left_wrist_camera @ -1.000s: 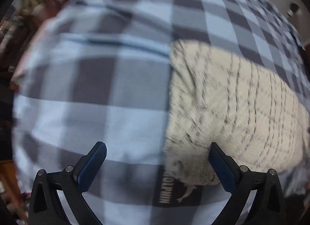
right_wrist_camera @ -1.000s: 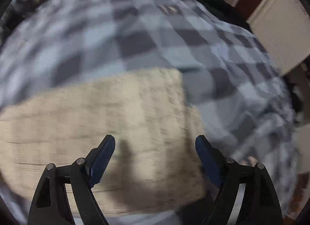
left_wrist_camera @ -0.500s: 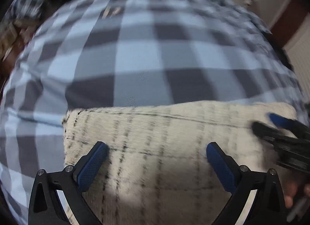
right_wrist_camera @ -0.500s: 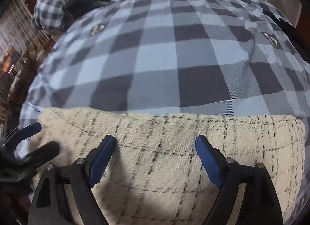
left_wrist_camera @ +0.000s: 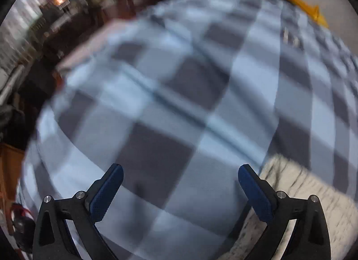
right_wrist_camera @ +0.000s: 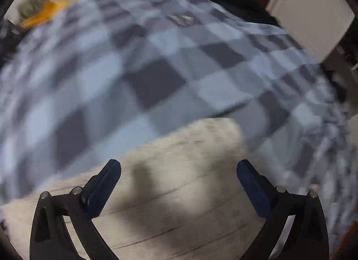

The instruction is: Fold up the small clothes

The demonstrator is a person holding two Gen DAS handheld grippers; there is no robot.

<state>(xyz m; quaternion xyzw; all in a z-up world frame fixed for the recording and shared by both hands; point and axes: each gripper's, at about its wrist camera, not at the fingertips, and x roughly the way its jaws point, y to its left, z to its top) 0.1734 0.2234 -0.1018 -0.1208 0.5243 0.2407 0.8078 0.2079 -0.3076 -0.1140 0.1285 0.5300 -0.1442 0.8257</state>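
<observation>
In the left view, the left gripper (left_wrist_camera: 180, 185) is held with jaws wide apart and empty over the checked blanket (left_wrist_camera: 156, 148), the cream garment (left_wrist_camera: 308, 195) seen only at lower right. In the right view, that fuzzy, dark-lined garment is spread flat beneath the right gripper (right_wrist_camera: 178, 180), whose jaws have just been opened wide, nothing clamped; an orange object (right_wrist_camera: 44, 15) is glimpsed far left.

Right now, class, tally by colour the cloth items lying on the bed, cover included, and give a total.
Cream: 1, the cream checked garment
Blue-grey: 1, the plaid bed cover
Orange: 1, the orange cloth, too blurred to identify further
Total: 3
</observation>
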